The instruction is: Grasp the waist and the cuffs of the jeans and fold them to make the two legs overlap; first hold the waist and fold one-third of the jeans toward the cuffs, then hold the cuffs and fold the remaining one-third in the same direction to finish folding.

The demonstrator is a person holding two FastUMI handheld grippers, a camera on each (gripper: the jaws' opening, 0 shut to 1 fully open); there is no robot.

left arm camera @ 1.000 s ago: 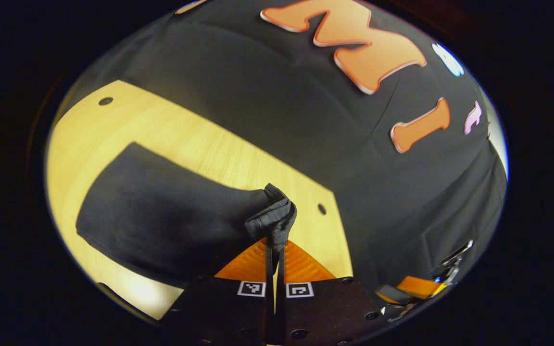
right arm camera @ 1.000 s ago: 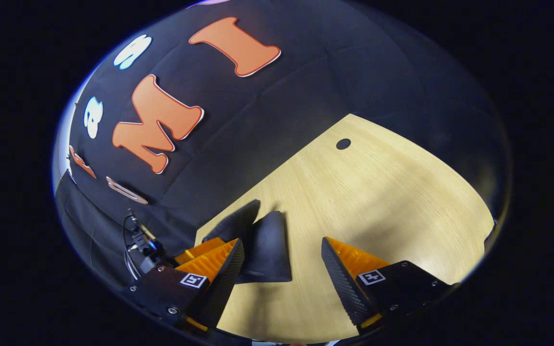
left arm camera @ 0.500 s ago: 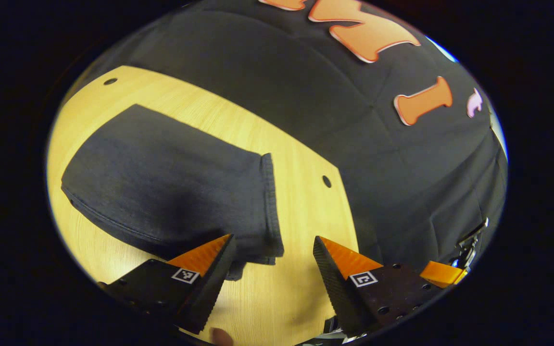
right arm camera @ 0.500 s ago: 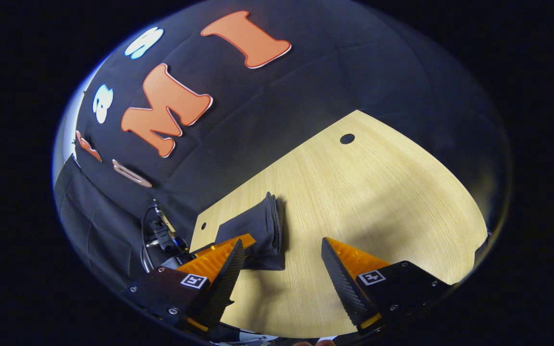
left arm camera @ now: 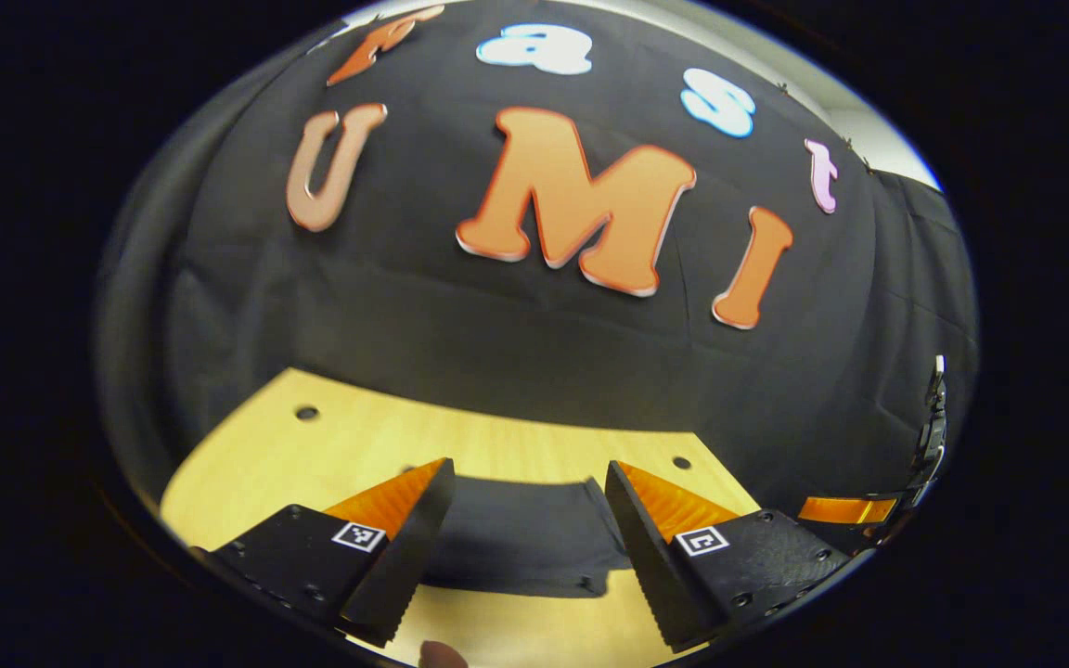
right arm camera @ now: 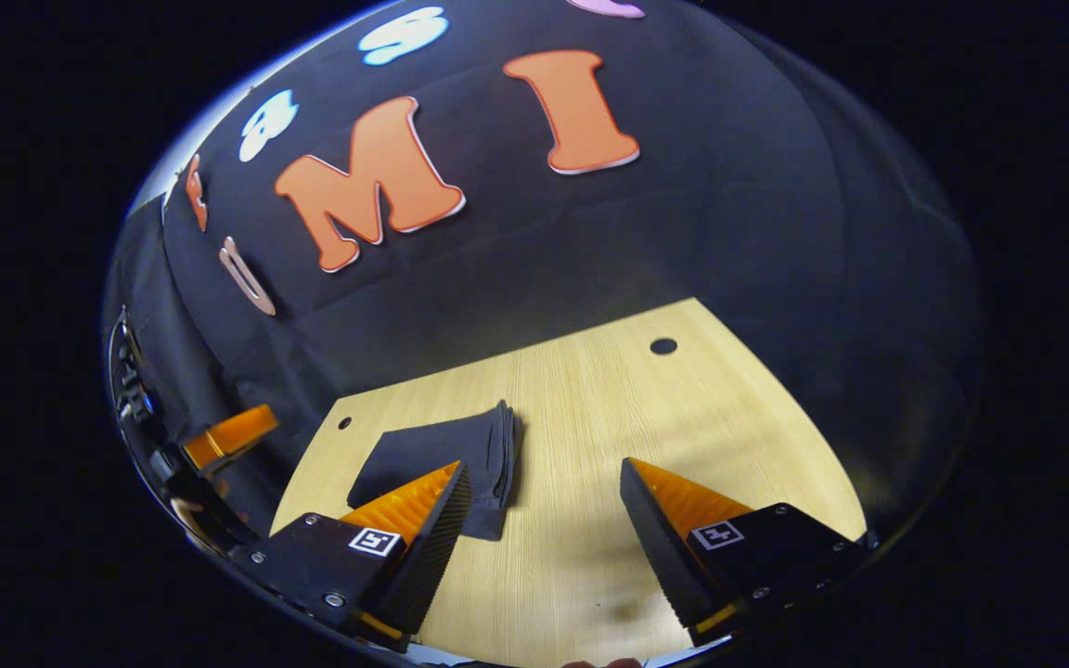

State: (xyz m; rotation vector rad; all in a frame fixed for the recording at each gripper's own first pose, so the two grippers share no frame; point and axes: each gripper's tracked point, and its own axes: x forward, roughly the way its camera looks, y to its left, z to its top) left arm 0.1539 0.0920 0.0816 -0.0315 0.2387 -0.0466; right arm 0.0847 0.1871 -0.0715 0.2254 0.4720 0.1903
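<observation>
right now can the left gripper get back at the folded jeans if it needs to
Probably yes. The left gripper is open, and the folded jeans lie flat on the table straight ahead between its fingers, with nothing between. The right gripper hangs open off to one side of them.

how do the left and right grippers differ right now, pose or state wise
The left gripper frames the folded jeans between its fingers; the right gripper has the jeans off beside one finger, with bare table in its gap. Shared: both are open, holding nothing.
</observation>
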